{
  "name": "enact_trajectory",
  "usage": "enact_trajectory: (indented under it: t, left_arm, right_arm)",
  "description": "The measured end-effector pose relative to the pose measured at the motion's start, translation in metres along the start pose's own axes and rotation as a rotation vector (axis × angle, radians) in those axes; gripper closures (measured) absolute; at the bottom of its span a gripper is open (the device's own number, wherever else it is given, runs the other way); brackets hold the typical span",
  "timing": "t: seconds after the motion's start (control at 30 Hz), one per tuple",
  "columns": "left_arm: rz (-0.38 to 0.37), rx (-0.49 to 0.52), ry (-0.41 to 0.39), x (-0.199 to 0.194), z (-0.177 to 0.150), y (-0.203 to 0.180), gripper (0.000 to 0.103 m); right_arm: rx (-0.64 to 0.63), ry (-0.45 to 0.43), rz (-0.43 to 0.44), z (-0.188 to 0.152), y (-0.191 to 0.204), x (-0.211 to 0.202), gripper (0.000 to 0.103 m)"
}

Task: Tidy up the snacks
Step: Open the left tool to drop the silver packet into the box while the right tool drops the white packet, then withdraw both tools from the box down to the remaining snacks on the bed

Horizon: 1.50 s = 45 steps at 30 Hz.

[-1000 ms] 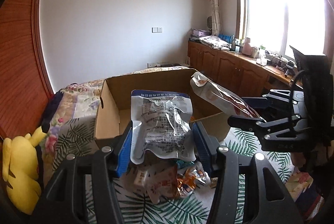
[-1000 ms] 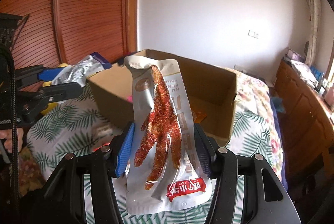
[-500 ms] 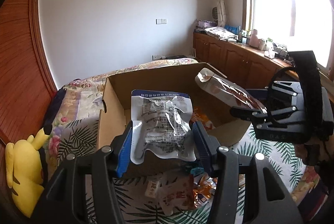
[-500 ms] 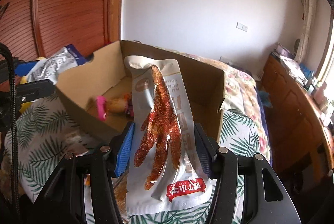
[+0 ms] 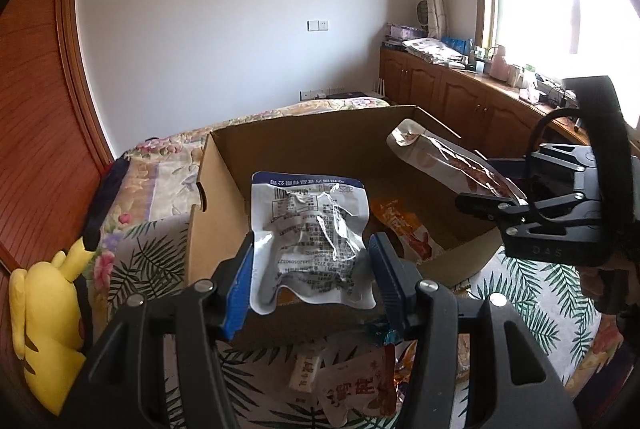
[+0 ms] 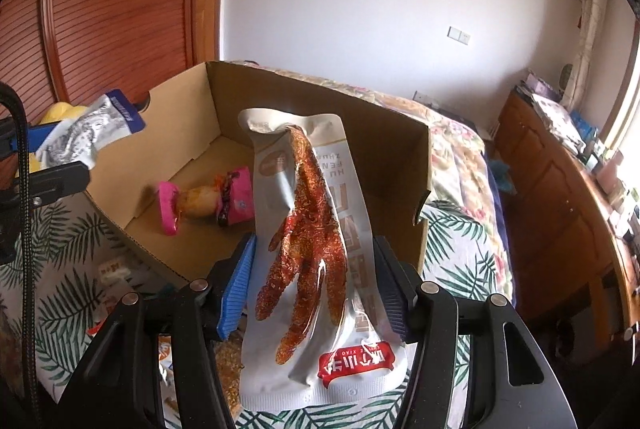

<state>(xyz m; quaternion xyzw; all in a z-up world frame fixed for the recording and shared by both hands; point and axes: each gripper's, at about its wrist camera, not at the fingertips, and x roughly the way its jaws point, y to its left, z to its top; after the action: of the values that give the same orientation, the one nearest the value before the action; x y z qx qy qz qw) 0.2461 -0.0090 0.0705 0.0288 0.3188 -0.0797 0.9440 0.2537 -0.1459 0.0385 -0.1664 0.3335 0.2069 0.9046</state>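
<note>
A silver pouch [image 5: 310,241] is clamped in the left claw [image 5: 312,277] above the box [image 5: 224,213]. A chicken-foot pack [image 6: 320,257] is gripped by the right claw [image 6: 314,281], also over the box on the bed [image 5: 132,249].

Inventory: one cardboard box [image 5: 224,213]; two held snack packets (one silver [image 5: 310,241], one chicken-foot [image 6: 320,249]); two packets inside the box: pink [image 6: 236,199], orange [image 5: 404,229]; one yellow plush toy [image 5: 44,325].

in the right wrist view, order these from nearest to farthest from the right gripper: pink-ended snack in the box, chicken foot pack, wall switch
1. chicken foot pack, between the right gripper's fingers.
2. pink-ended snack, on the cardboard box floor, left of the pack.
3. wall switch, on the far white wall, upper right.
</note>
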Motion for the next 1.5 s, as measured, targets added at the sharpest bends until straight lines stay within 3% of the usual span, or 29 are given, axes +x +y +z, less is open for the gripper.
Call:
enact_trajectory:
  t: [0.2, 0.53, 0.97, 1.1, 1.5]
  left_arm:
    - [0.03, -0.029, 0.025, 0.021, 0.005, 0.009, 0.049]
    - [0.055, -0.061, 0.043, 0.037, 0.0, 0.022, 0.048]
    - [0.059, -0.04, 0.05, 0.049, 0.006, 0.006, 0.045]
    - [0.052, -0.05, 0.022, 0.045, 0.008, 0.003, 0.036]
    - [0.008, -0.02, -0.055, -0.007, -0.006, 0.0, 0.031]
  right_arm:
    - [0.027, 0.016, 0.002, 0.004, -0.002, 0.004, 0.036]
    - [0.098, -0.04, 0.028, 0.003, -0.008, -0.006, 0.037]
    - [0.125, -0.094, 0.071, -0.008, -0.011, -0.029, 0.037]
    - [0.137, -0.102, 0.08, -0.012, -0.013, -0.033, 0.037]
    - [0.128, -0.16, 0.122, -0.035, -0.001, -0.065, 0.037]
